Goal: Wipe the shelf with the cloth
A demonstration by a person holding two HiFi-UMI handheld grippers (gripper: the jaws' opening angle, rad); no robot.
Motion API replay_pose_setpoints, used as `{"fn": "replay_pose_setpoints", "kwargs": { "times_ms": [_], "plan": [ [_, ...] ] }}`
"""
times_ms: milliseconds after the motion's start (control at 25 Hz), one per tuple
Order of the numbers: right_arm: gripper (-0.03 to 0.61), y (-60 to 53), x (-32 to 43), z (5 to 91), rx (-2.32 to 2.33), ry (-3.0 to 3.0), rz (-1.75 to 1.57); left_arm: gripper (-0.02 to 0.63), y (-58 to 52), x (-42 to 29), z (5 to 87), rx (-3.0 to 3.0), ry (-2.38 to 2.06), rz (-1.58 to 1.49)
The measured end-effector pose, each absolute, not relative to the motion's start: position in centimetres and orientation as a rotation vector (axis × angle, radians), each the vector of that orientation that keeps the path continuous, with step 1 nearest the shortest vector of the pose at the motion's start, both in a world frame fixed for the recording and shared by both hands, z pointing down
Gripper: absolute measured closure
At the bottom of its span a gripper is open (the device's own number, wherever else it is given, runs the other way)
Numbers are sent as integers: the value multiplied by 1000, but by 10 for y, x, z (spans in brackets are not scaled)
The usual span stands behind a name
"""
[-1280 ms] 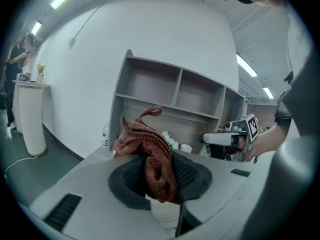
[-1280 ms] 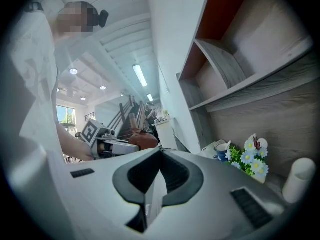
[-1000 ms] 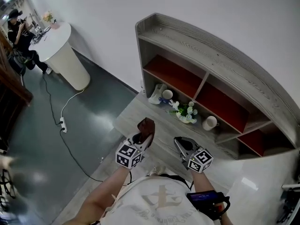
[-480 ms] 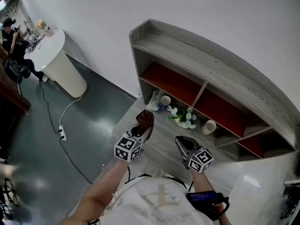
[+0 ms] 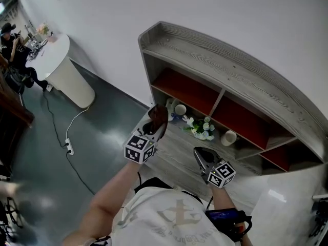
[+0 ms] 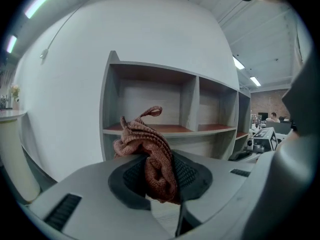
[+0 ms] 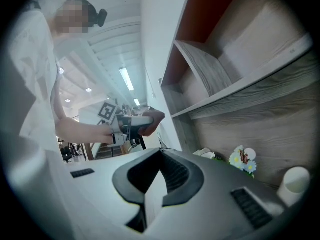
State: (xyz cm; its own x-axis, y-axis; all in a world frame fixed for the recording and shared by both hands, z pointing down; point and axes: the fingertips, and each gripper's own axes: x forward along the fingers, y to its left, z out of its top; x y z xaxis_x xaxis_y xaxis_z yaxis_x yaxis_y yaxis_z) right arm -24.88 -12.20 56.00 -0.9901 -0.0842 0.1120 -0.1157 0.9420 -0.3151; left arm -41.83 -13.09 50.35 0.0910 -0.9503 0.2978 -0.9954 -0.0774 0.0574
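Two grippers are in play, and only the left gripper [image 5: 154,126] carries anything; its jaws are clamped on the reddish-brown cloth [image 6: 148,151], which bunches up out of the pads with a small loop at its top. The right gripper [image 5: 203,156] has its jaws closed together with nothing between them; it hangs low by my body, in front of the bottom board.

What the coming move turns on, as I read it, is where the shelf [image 5: 231,72] lies from the cloth; the shelf stretches along the wall, its long axis running from its left end near my left gripper away to my right. In the left gripper view its left upright and the open compartments stand straight ahead past the cloth, with a gap in between, so I judge the cloth is not yet on any board. The left gripper is plainly the nearer one, poised at the left end.

The bottom board holds some flowers [image 5: 201,128] and a white cup [image 5: 228,137] further right; a wipe along that board would meet them, whereas the top board looks bare.
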Motion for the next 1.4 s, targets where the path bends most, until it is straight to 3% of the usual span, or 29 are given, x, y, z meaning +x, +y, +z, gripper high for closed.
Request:
{"fn": "replay_pose_setpoints", "kwargs": {
  "times_ms": [640, 1120, 1400],
  "plan": [
    [574, -133, -210, 558, 395, -3019, 488, 514, -224, -461, 448, 2184, -2051, 382],
    [574, -148, -198, 554, 520, -3026, 486, 512, -290, -511, 467, 1941, -2130, 755],
    [574, -154, -193, 554, 572, -3023, 502, 509, -304, -526, 479, 1821, -2139, 814]
  ]
}}
